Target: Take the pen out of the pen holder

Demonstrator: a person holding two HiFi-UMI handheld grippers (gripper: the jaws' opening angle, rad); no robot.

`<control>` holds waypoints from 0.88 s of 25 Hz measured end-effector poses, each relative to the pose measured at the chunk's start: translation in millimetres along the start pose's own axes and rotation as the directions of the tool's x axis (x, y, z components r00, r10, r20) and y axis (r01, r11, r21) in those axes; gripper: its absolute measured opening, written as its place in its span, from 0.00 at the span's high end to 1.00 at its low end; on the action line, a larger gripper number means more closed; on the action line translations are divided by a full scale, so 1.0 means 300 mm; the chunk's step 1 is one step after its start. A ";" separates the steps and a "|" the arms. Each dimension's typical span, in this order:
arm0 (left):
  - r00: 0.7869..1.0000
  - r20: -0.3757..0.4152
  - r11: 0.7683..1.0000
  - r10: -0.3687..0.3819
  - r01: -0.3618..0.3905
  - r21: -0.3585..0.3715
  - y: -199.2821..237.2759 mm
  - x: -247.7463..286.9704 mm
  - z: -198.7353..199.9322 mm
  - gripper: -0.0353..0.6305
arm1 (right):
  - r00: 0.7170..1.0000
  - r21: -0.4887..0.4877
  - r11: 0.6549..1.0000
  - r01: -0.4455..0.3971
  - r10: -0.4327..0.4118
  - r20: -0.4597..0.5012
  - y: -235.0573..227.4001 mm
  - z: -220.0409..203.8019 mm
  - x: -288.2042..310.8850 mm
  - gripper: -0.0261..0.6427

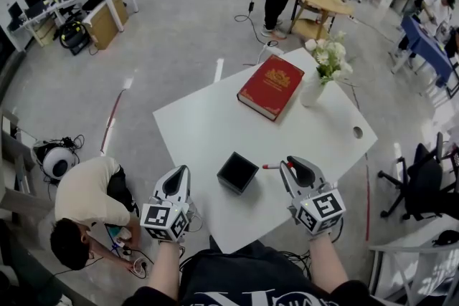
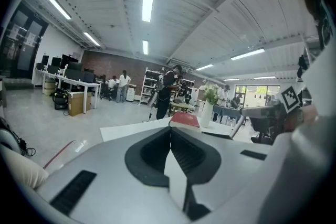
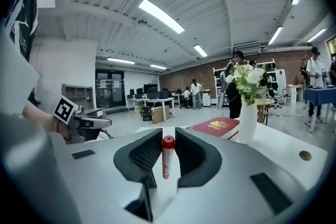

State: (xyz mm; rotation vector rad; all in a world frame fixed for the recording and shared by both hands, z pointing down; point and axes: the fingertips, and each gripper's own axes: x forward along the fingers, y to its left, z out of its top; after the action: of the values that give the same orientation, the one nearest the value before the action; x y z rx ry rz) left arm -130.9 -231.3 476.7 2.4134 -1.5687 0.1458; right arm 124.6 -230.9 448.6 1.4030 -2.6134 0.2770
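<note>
The black square pen holder [image 1: 237,172] stands on the white table [image 1: 208,125] near its front edge, between my two grippers. My right gripper [image 1: 285,165] is to the right of the holder, shut on a white pen with a red cap [image 1: 271,166]. The pen's capped end sticks out to the left, clear of the holder. In the right gripper view the pen [image 3: 167,157] stands upright between the pads of the right gripper [image 3: 168,135]. My left gripper [image 1: 183,170] hovers left of the holder, and in its own view the left gripper [image 2: 170,129] shows its jaws together with nothing between them.
A red book [image 1: 271,86] lies at the table's far side beside a white vase of flowers [image 1: 313,88]. A round cable hole [image 1: 358,132] sits near the right edge. A person [image 1: 86,204] crouches on the floor at the left. An office chair [image 1: 423,186] stands at the right.
</note>
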 end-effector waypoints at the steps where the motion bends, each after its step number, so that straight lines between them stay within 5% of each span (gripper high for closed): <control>1: 1.000 -0.001 1.000 0.000 0.000 0.000 0.001 0.001 -0.001 0.94 | 1.000 0.001 1.000 0.001 -0.001 -0.004 0.000 -0.003 0.000 0.84; 22: 1.000 -0.002 1.000 -0.001 0.001 -0.011 0.016 0.007 -0.003 0.94 | 0.999 -0.002 1.000 0.013 -0.013 -0.052 0.007 -0.056 0.000 0.84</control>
State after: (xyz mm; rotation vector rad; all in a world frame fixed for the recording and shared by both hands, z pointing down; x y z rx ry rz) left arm -134.3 -234.6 478.8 2.4047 -1.5637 0.1394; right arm 123.7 -225.5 464.7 1.3923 -2.5618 0.3054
